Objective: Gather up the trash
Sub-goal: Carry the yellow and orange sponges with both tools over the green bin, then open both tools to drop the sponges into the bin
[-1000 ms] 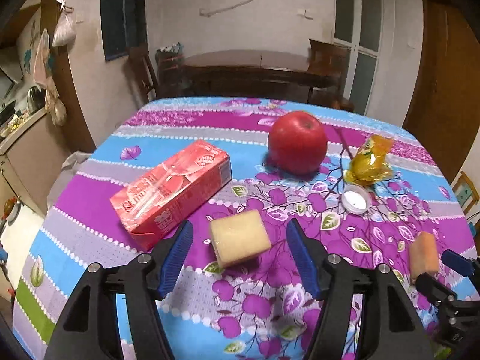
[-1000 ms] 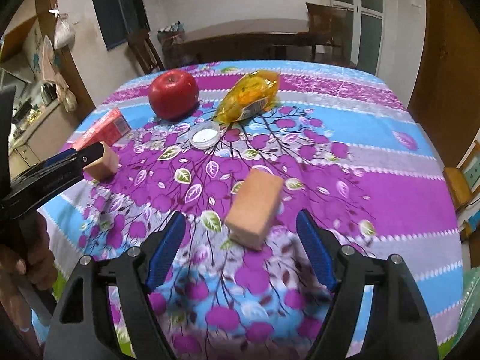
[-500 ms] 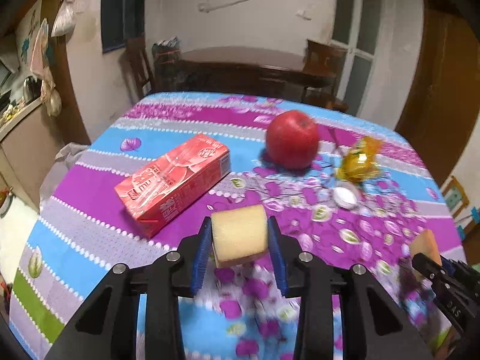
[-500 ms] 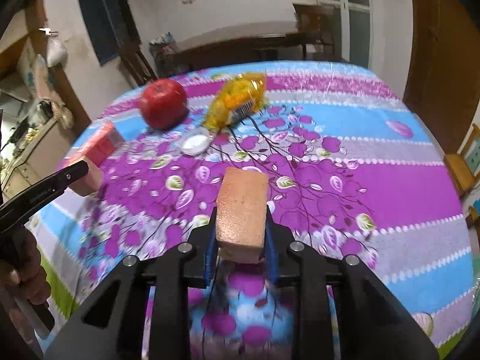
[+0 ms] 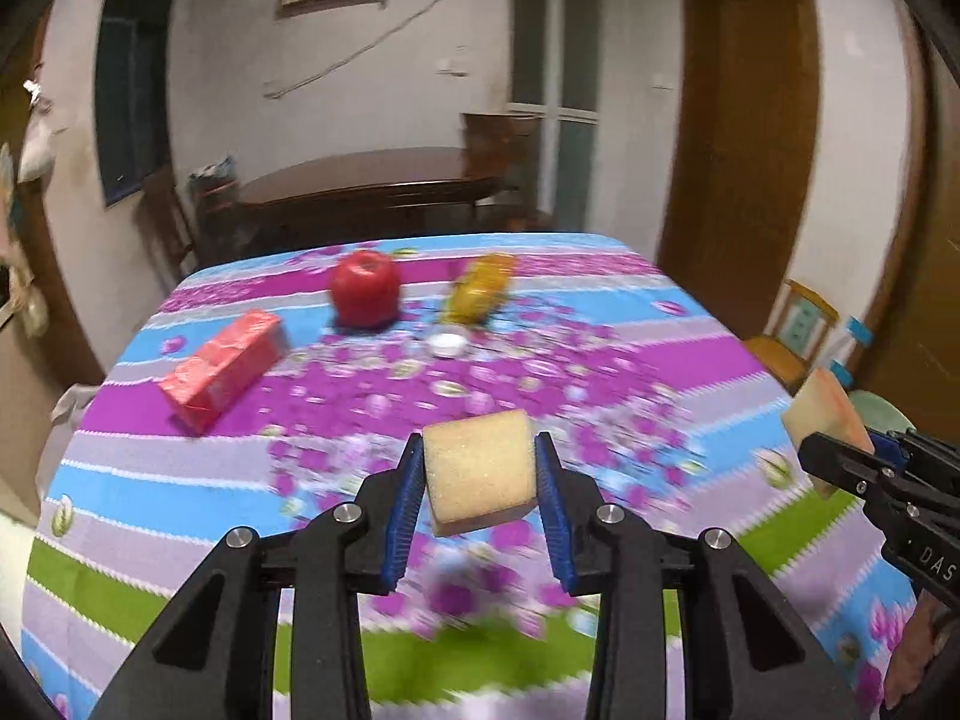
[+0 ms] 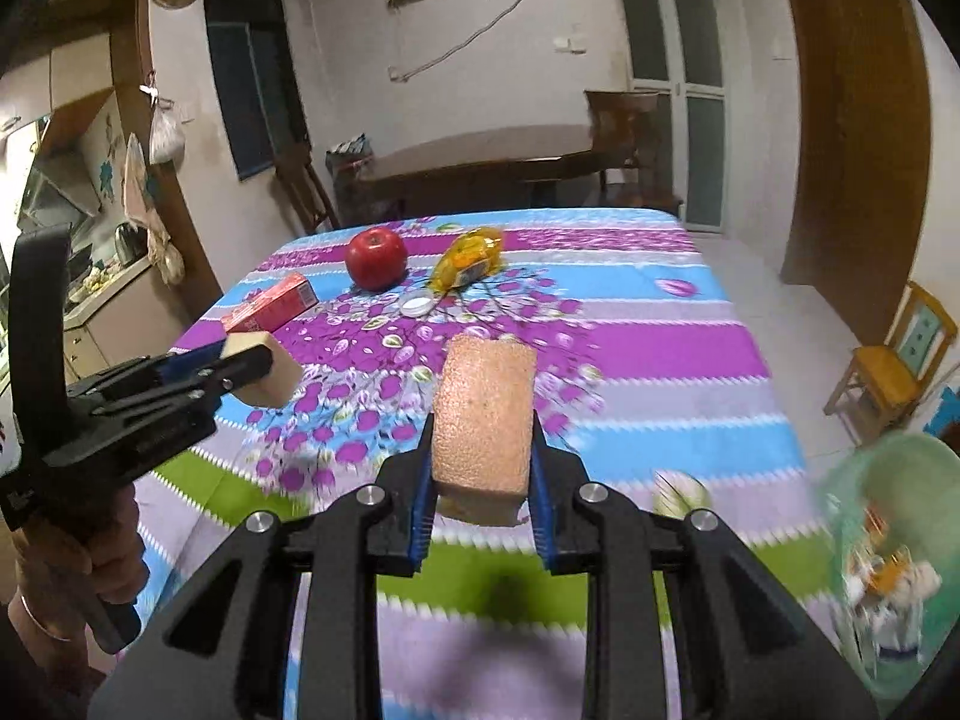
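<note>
Your left gripper clamped on yellow sponge, blue pads pressing both sides, sponge lifted clear of floral tablecloth; your right gripper clamped on orange sponge, also off cloth; ahead of both tongs, far side of table: red carton ahead-left, red apple, white cap and yellow wrapper straight ahead; green bin with trash low to right of your right tongs, beside table edge; your hand grips left tool's handle
</note>
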Motion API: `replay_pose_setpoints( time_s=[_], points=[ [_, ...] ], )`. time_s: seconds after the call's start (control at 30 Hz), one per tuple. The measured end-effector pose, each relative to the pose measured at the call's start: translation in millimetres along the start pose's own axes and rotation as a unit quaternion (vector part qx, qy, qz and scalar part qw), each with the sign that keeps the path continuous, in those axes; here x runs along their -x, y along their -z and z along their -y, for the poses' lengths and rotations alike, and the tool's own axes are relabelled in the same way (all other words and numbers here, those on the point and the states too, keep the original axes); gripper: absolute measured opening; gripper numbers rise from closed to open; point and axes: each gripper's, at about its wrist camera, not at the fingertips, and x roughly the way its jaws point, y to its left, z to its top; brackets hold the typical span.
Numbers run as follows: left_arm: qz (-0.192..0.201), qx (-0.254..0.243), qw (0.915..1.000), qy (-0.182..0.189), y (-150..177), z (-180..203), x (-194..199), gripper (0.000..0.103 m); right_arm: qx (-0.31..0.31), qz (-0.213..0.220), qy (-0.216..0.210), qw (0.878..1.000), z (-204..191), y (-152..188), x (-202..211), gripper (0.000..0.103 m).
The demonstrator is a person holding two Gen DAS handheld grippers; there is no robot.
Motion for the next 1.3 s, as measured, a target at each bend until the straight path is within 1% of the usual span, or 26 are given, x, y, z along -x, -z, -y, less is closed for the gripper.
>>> replay_pose_setpoints(
  time_s=[0.07,0.2,0.27,0.33,0.43,0.53,0.63,0.73,0.83,0.93,1.0,1.07,1.13,1.17,1.3],
  points=[
    [0.003,-0.013,0.9998,0.014,9,22,11,0.037,-0.006,-0.001,0.004,1.000,4,12,9,0.025],
    [0.008,-0.046,0.9984,0.031,28,60,26,0.037,-0.020,-0.014,0.011,1.000,14,41,18,0.025],
    [0.007,-0.061,0.9973,0.039,36,77,30,0.037,-0.033,-0.017,0.011,0.999,21,53,24,0.025],
    [0.003,-0.075,0.9959,0.051,41,95,30,0.037,-0.043,-0.014,0.020,0.999,32,61,33,0.025],
    [0.000,-0.088,0.9936,0.071,36,122,26,0.037,-0.056,-0.003,0.037,0.998,47,63,48,0.025],
    [0.006,-0.106,0.9907,0.085,27,150,20,0.037,-0.064,0.019,0.070,0.995,73,56,72,0.025],
    [0.011,-0.134,0.9844,0.113,10,188,13,0.037,-0.062,0.031,0.109,0.992,102,48,97,0.025],
    [0.003,-0.158,0.9753,0.154,-6,232,1,0.037,-0.069,0.026,0.148,0.986,139,39,115,0.025],
    [-0.006,-0.180,0.9632,0.199,-18,276,-11,0.037,-0.085,0.016,0.177,0.980,173,33,128,0.025],
    [-0.017,-0.212,0.9467,0.242,-26,322,-25,0.037,-0.102,0.005,0.197,0.975,201,32,135,0.025],
    [-0.021,-0.232,0.9377,0.257,-29,346,-34,0.037,-0.118,-0.005,0.207,0.971,221,35,138,0.025],
    [-0.032,-0.252,0.9261,0.279,-29,365,-45,0.037,-0.128,-0.017,0.213,0.968,234,41,137,0.025],
    [-0.034,-0.265,0.9215,0.282,-28,378,-52,0.037,-0.128,-0.027,0.220,0.967,241,46,134,0.025],
    [-0.039,-0.273,0.9158,0.292,-27,385,-57,0.037,-0.127,-0.029,0.222,0.966,244,48,132,0.025],
    [-0.049,-0.287,0.9050,0.310,-24,400,-70,0.037,-0.125,-0.041,0.227,0.965,252,56,124,0.025]
  ],
)
